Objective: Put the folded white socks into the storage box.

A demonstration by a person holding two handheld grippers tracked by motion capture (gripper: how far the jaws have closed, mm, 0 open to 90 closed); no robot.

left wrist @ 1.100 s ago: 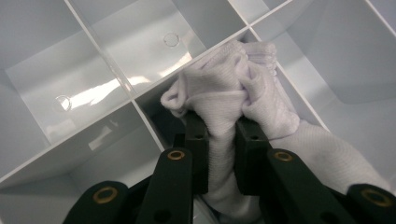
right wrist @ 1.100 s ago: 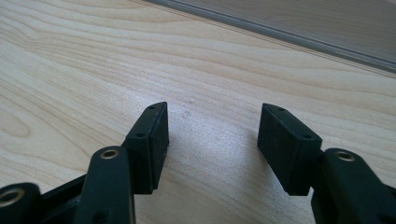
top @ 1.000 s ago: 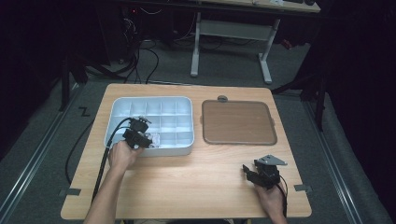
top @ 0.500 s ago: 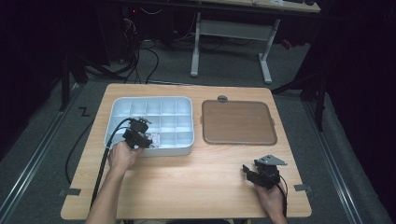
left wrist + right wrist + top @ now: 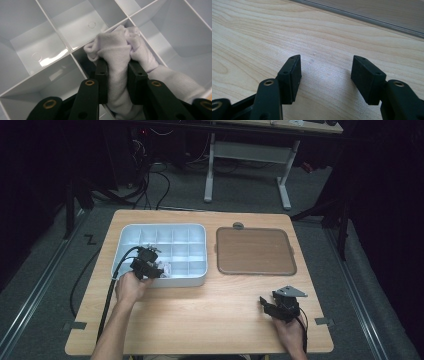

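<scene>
Left jaws: we pinch a white sock (image 5: 117, 62) in the left gripper (image 5: 117, 75), over a near-row cell of the divided tray (image 5: 127, 237).
Right jaws: spread and empty; the right gripper (image 5: 325, 75) rests on the table (image 5: 200, 320).
Change: none over the last second; placement seems paused.

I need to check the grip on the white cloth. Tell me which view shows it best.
The left gripper view: the white cloth sits close up, pinched between the left gripper jaws over the divided tray. In the high view the cloth is a small pale patch.
</scene>
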